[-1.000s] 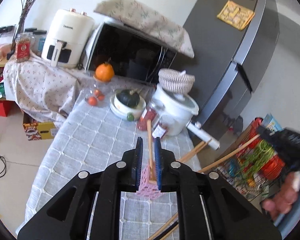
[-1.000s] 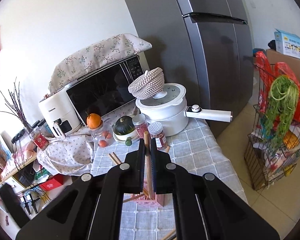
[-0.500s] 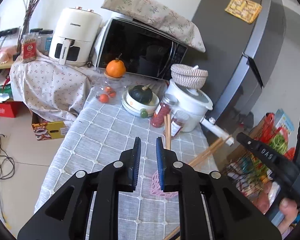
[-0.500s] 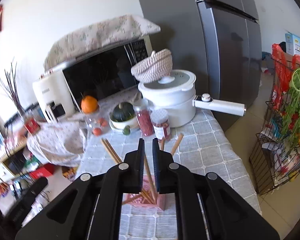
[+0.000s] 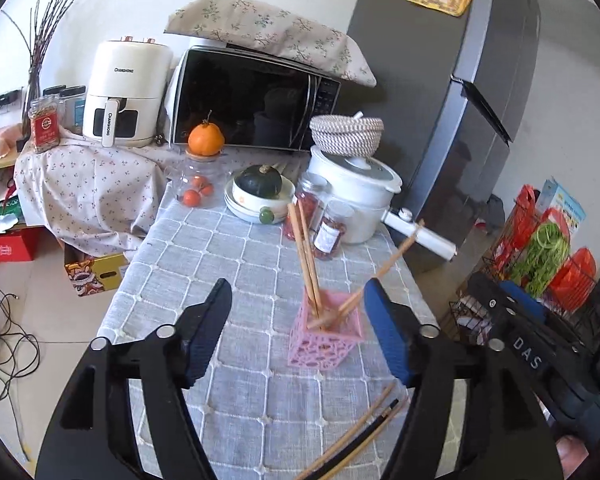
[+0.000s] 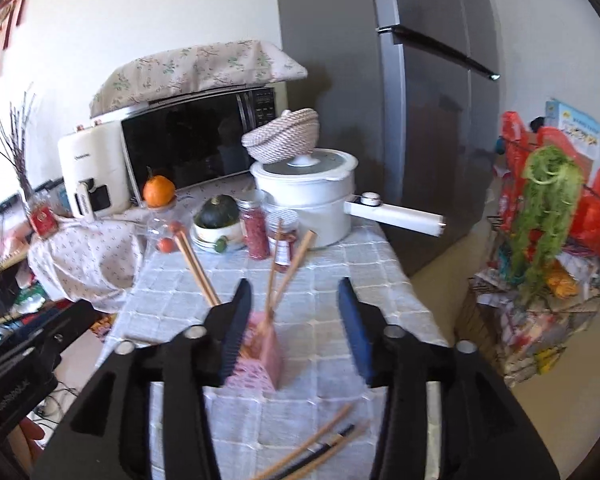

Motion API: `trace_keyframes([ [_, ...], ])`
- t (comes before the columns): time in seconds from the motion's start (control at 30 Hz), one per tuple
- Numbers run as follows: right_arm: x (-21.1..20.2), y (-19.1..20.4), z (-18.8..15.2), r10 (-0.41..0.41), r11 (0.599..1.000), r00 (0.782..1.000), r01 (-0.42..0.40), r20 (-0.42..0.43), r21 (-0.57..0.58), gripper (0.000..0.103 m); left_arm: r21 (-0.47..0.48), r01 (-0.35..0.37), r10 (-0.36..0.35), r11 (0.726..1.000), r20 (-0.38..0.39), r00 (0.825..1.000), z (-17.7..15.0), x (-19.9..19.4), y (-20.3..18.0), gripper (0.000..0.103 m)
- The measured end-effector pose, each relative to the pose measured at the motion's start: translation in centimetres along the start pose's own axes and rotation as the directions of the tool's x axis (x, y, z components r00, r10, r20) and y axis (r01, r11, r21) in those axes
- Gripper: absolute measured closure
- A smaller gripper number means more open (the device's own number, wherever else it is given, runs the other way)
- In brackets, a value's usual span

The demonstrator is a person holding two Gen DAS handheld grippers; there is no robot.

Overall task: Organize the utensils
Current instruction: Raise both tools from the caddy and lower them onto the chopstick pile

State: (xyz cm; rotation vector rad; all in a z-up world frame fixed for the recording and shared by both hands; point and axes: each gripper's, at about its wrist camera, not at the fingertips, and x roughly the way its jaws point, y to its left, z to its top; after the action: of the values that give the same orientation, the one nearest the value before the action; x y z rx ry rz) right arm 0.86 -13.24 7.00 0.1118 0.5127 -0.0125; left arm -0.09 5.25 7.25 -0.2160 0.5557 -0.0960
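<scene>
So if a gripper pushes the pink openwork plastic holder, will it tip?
Probably. The pink openwork plastic holder looks light and narrow, and the long wooden chopsticks lean outward above it. It might also slide on the grey checked tablecloth.

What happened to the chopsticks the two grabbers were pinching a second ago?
Both were let go. The left gripper and right gripper have just been opening, and their jaws now stand wide with nothing pressed between them. The chopsticks they pinched now stand in the pink holder. The loose chopsticks on the tablecloth stayed put, as did the pot and jars.
</scene>
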Motion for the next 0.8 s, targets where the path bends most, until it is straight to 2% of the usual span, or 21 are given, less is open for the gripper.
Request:
trace_keyframes([
  [0.07, -0.5, -0.6, -0.9, -0.017, 1.000, 1.000, 0.017, 0.000, 0.012, 0.035, 0.024, -0.010, 0.010, 1.000, -0.023, 1.000, -0.8, 0.1, -0.6, 0.037],
  [0.4, -1.4, -3.7, -4.6, -0.151, 0.988, 0.988, 0.152, -0.032, 0.034, 0.016, 0.081, -0.012, 0.019, 0.997, -0.084, 0.996, -4.0, 0.8, -2.3, 0.028],
  [0.53, -1.2, -5.2, -5.8, -0.173, 0.983, 0.983, 0.176, -0.063, 0.050, 0.007, 0.085, -0.004, 0.014, 0.996, -0.117, 0.993, -4.9, 1.4, -2.8, 0.024],
  [0.8, -0.3, -9.4, -8.8, -0.230, 0.966, 0.959, 0.247, -0.168, 0.083, 0.006, 0.102, 0.021, 0.002, 0.995, -0.213, 0.977, -6.8, 3.4, -3.9, 0.015],
])
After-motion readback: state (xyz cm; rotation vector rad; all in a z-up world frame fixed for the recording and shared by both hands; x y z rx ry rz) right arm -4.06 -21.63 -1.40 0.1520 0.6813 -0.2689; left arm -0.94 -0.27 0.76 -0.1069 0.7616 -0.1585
